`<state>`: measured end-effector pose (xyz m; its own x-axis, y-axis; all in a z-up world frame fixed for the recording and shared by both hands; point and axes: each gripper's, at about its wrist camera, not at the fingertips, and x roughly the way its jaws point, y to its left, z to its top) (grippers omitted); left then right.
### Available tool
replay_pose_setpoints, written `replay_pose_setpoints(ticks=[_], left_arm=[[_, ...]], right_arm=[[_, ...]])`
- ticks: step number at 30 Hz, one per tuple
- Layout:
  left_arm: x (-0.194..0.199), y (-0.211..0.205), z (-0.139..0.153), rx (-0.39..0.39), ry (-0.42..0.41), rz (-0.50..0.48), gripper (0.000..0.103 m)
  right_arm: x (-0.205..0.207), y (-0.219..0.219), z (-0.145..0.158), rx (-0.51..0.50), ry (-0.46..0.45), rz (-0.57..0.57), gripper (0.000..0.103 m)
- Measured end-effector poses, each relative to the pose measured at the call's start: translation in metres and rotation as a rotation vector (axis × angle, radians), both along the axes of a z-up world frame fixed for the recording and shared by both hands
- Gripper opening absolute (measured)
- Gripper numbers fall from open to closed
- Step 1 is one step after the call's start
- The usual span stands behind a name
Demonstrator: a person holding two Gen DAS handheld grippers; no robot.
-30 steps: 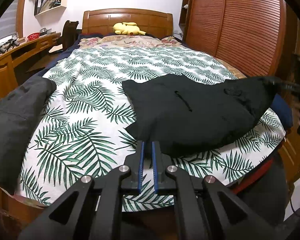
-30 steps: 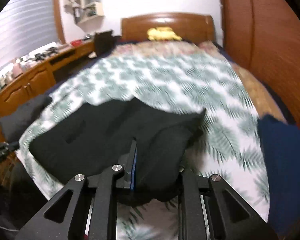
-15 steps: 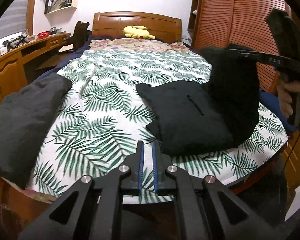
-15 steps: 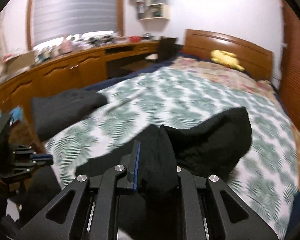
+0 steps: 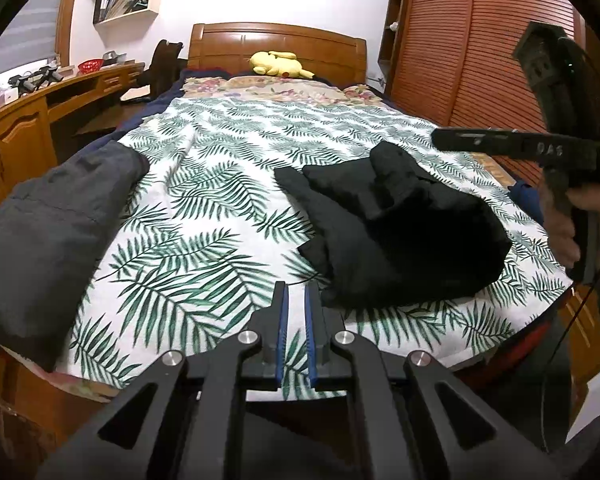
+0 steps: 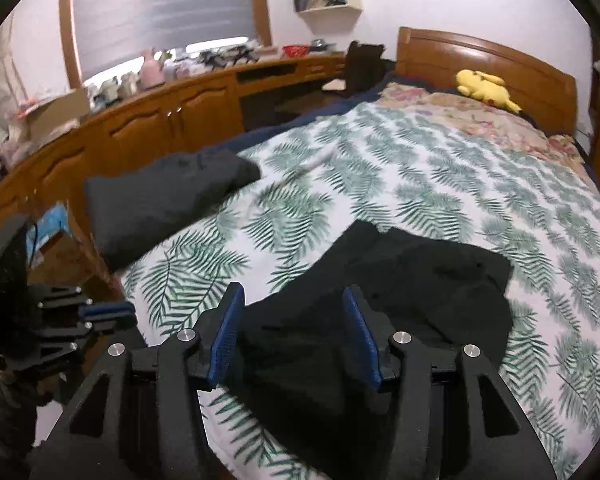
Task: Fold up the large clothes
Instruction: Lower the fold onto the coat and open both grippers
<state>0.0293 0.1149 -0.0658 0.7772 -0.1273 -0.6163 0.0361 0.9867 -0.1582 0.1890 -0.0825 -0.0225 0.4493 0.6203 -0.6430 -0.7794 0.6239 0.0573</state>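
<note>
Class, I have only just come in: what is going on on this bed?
A person with handheld tongs in each hand is folding a black garment on a leaf-print bedspread. The garment lies bunched, partly folded over itself, near the bed's foot. The right tongs hover open just above it, gripping nothing. The left tongs sit nearly shut and empty, short of the garment's edge. A grey garment lies at the bed's left edge.

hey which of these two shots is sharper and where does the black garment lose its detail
Left wrist view is sharper: crisp palm-leaf bedspread, though edges bow from fisheye. Right wrist view is softer, leaf print smeared. In both, the black garment sinks into near-featureless shadow, folds barely readable.
</note>
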Motion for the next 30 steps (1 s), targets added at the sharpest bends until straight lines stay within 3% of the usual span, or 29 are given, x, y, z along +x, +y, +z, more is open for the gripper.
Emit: replay_pose_setpoints(ticks=[6,14,18,30], left_arm=[[0.009,-0.017,0.008,-0.018,-0.024,-0.038,0.005],[0.028,-0.041,0.027,-0.043,-0.058,-0.104,0.008],[0.040,-0.057,0.031,-0.037,-0.058,-0.132,0.012],[0.070,-0.079,0.012,0.004,0.016,-0.169,0.018]], right_arm=[[0.005,-0.046,0.001,-0.064,-0.061,-0.077,0.052],[0.012,-0.104,-0.049,-0.076,0.070,-0.167,0.051],[0.004,-0.104,-0.069,-0.049,0.136,-0.143,0.051],[-0.001,-0.105,-0.085,-0.040,0.121,-0.145,0.052]])
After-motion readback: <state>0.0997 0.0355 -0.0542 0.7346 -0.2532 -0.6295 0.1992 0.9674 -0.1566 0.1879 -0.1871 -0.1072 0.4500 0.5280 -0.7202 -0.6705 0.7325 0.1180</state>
